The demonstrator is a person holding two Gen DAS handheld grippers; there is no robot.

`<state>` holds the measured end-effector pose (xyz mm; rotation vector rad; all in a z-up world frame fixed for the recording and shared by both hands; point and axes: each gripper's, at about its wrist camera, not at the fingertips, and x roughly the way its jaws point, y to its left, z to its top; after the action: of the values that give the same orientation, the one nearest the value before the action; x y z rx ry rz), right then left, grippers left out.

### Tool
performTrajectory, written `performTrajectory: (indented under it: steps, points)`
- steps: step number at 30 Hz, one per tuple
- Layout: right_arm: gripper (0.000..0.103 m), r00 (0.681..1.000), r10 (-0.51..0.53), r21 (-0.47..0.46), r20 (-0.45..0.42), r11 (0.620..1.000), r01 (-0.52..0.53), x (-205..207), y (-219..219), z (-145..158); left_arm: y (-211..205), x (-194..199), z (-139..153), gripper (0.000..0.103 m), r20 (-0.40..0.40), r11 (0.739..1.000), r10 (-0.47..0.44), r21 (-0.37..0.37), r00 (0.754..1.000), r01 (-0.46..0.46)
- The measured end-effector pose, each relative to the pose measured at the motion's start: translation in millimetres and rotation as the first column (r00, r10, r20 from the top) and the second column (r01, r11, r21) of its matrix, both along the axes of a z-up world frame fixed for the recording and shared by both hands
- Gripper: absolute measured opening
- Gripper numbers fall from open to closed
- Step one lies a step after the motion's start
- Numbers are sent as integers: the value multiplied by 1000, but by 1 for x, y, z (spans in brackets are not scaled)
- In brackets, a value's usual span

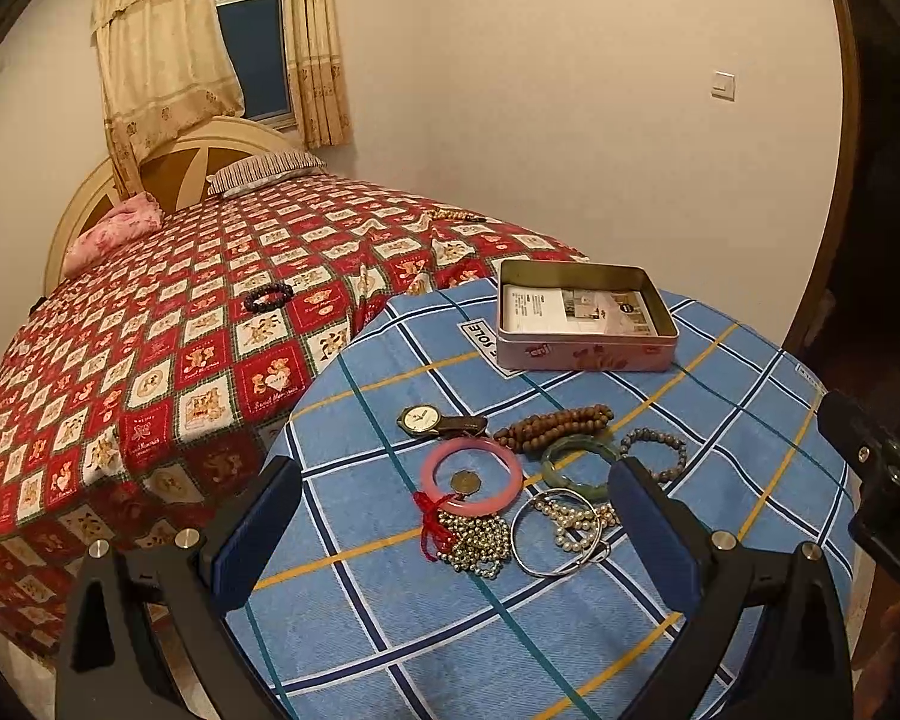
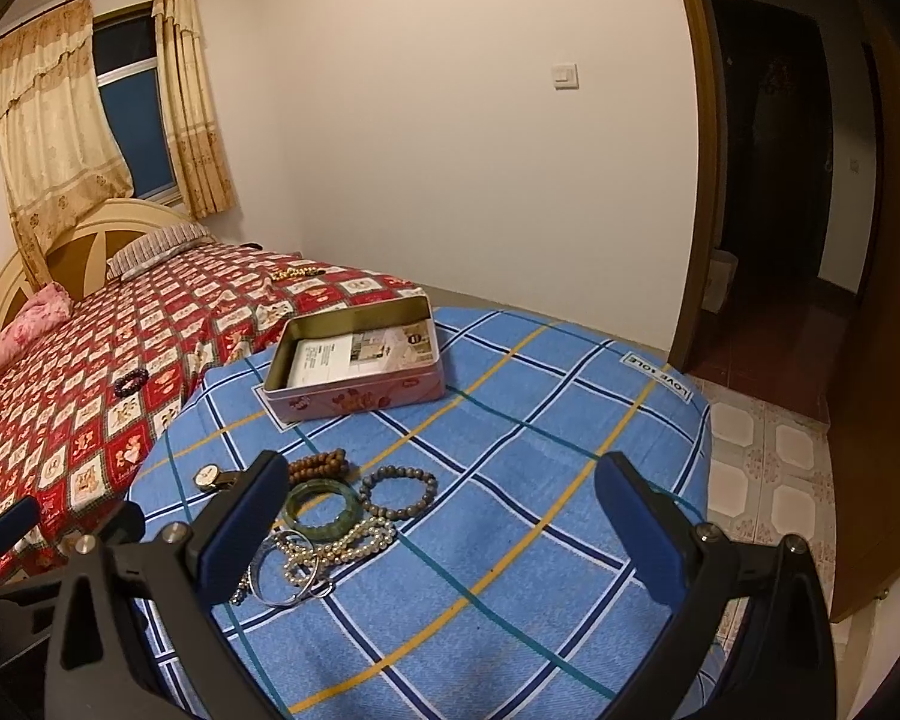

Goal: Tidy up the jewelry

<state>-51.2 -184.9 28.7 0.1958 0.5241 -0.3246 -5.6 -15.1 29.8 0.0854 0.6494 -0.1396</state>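
A heap of jewelry lies on the blue checked cloth (image 1: pixel 720 420): a pink bangle (image 1: pixel 471 478), a green bangle (image 1: pixel 579 463), a wristwatch (image 1: pixel 438 421), brown wooden beads (image 1: pixel 552 427), a grey bead bracelet (image 1: pixel 660 449), a pearl string (image 1: pixel 576 522), silver rings (image 1: pixel 555 546) and a silver bead chain (image 1: pixel 477 546). An open pink tin (image 1: pixel 582 315) stands behind. My left gripper (image 1: pixel 450 480) is open above the heap, empty. My right gripper (image 2: pixel 441 480) is open and empty, right of the heap; the green bangle (image 2: pixel 321 510) sits by its left finger.
A bed with a red patterned cover (image 1: pixel 150 360) lies left, with a dark bead bracelet (image 1: pixel 268 297) and another bracelet (image 1: pixel 456 215) on it. A white wall stands behind. A doorway (image 2: pixel 768 180) and tiled floor (image 2: pixel 768 468) are at the right.
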Motion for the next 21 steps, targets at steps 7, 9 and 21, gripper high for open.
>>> performTrajectory:
  steps: [7, 9, 21]
  points:
    - [103, 1000, -3, 2, -4, 1000, 3, 1, -1, -1, 1, 0, -1, 102, -2, 1000, 1, 1, 1000, -1]
    - [103, 1000, -3, 1, -3, 1000, 3, 1, -1, -1, 1, 0, -1, 102, -3, 1000, 0, -1, 1000, 0]
    - [103, 1000, -4, 2, -5, 1000, 4, 2, -1, -2, 1, 0, -2, 102, -2, 1000, 1, 1, 1000, -1]
